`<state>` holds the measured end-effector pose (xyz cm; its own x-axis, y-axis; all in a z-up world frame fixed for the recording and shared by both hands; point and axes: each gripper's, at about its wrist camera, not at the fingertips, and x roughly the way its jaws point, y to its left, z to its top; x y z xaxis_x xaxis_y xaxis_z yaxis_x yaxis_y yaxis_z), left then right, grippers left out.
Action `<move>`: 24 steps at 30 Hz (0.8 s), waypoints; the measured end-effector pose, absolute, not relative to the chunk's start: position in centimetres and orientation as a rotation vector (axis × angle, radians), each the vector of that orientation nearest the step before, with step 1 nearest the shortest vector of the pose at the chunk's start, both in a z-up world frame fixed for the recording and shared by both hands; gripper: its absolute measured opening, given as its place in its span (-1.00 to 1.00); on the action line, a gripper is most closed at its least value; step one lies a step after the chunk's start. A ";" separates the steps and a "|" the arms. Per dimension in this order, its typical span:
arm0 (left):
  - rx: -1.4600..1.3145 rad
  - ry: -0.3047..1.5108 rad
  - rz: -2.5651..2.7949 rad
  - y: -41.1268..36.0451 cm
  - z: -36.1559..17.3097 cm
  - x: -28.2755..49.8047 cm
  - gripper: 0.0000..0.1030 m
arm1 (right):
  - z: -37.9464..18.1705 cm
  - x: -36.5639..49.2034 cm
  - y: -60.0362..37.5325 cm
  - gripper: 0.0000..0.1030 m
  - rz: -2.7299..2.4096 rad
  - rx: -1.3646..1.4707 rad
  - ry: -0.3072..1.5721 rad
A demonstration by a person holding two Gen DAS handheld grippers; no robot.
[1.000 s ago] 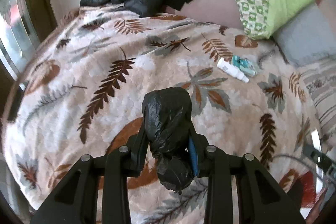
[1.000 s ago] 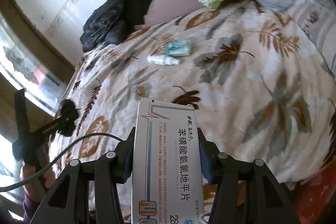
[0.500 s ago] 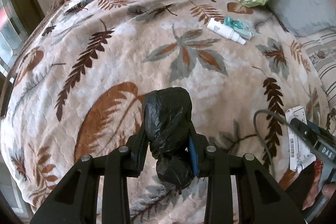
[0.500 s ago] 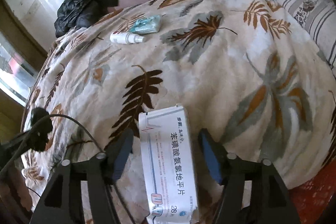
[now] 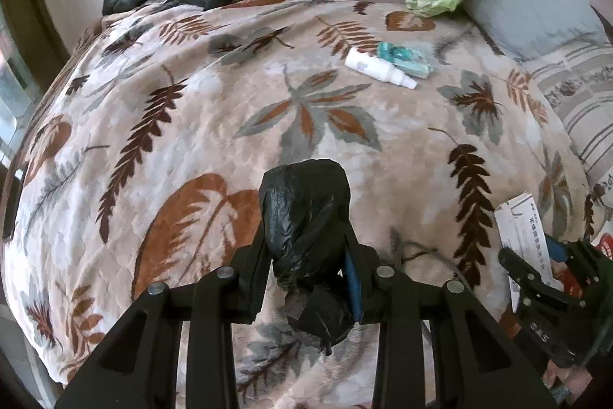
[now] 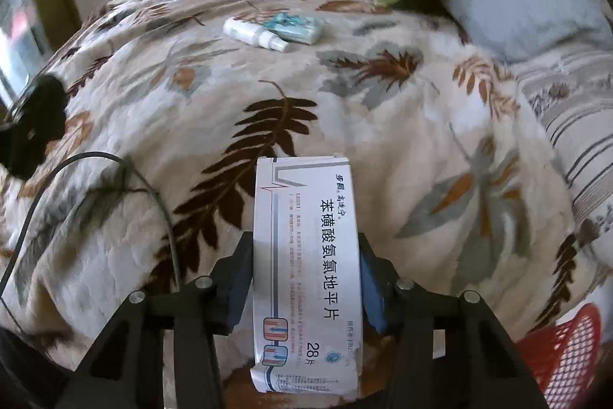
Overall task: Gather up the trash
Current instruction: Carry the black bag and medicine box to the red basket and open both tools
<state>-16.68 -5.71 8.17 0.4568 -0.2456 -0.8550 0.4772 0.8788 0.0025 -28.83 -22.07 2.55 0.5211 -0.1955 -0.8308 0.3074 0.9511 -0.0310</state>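
Re-gripped since half a second ago: medicine box (image 6: 306,267), which lay loose between my right gripper (image 6: 304,278) fingers, now clamped there above the leaf-print blanket (image 6: 402,140). My left gripper (image 5: 306,252) stays clamped on a black bag bundle (image 5: 304,217). Uncollected on the blanket: white spray bottle (image 5: 377,68), touching a teal packet (image 5: 404,58).

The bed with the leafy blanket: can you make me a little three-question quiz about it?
1. True or false: the left gripper has its jaws shut on a crumpled black plastic bag.
2. What does the right gripper hold? A) white medicine box with blue writing B) white spray bottle C) teal packet
3. Fill in: the white spray bottle lies touching the teal packet on the ____ blanket.

Key: 1 true; 2 A; 3 leaf-patterned.
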 end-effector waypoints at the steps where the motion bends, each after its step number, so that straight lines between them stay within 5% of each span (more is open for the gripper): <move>1: 0.260 0.995 -0.458 -5.9 8.4 -16.8 -0.37 | 3.1 -29.5 -22.3 0.03 -0.299 0.149 0.958; 24: 0.354 0.782 -0.670 -11.9 14.5 -23.7 -0.37 | 12.2 -45.9 -29.6 0.04 -0.510 0.518 0.688</move>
<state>-23.65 -11.89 14.48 0.5205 -0.4201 -0.7433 0.6703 0.7403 0.0509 -45.89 -29.62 12.19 0.6625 -0.2652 -0.7006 0.5933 0.7567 0.2745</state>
